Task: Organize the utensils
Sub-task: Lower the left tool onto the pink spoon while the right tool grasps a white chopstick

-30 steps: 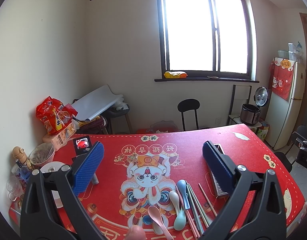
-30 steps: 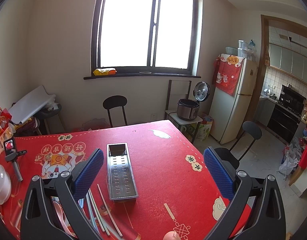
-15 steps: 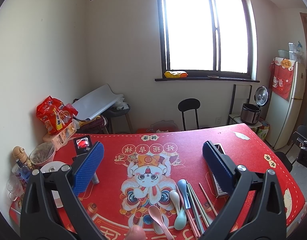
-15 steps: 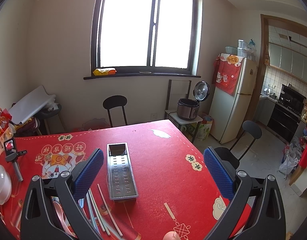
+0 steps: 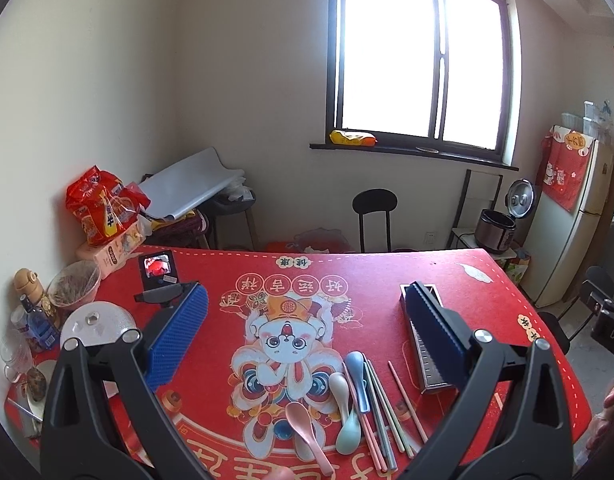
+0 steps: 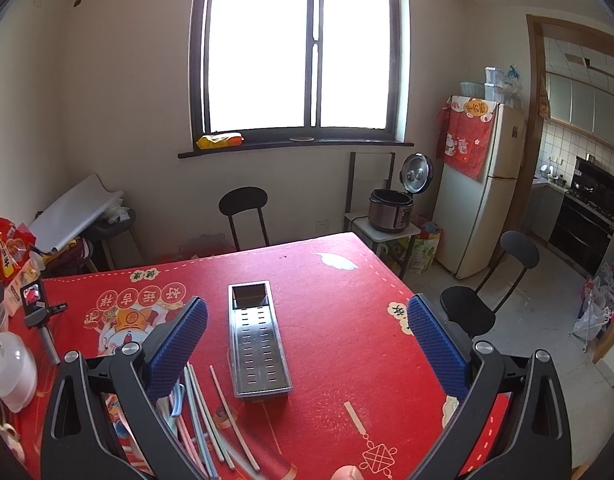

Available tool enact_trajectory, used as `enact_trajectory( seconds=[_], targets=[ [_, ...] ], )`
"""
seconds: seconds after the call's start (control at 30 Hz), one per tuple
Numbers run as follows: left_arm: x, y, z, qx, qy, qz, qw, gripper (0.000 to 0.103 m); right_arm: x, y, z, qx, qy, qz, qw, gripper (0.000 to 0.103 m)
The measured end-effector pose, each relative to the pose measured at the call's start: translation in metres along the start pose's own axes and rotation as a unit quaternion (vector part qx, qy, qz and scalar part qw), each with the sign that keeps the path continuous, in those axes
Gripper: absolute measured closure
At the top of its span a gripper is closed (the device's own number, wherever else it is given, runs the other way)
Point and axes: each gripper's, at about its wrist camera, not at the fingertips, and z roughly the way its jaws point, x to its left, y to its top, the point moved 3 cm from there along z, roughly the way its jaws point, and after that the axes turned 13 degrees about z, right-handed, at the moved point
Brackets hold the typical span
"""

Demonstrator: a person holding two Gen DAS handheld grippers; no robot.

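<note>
Several pastel spoons, among them a pink spoon, lie beside pastel chopsticks on the red table mat near its front edge. A perforated steel utensil tray lies just right of them; it also shows in the left wrist view, partly behind the right finger. The chopsticks also show in the right wrist view. My left gripper is open and empty above the mat, behind the spoons. My right gripper is open and empty above the tray.
A small camera on a stand, a white lid, a glass bowl, bottles and snack bags crowd the table's left side. Black chairs stand to the right and behind. A fridge and rice cooker stand beyond.
</note>
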Motion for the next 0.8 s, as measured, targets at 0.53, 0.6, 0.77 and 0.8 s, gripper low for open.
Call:
enact_trajectory(
  seconds=[0.53,0.6,0.77,0.8],
  targets=[
    [0.071,-0.066,0.073,0.134,0.014,-0.038,0.9901,0.006,0.023,-0.036,0.076,0.107,0.125,-0.029,0.986,0.005],
    [0.071,-0.082,0.082,0.153,0.007,-0.041,0.9874,0.006,0.032,-0.051,0.087,0.123,0.122,-0.078,0.982,0.005],
    [0.054,-0.117,0.109,0.195,-0.023,-0.019,0.9803,0.006,0.046,-0.086,0.112,0.17,0.144,-0.125,0.967,0.005],
    [0.05,-0.124,0.114,0.202,-0.035,-0.019,0.9785,0.006,0.05,-0.094,0.117,0.174,0.142,-0.137,0.965,0.005]
  ],
)
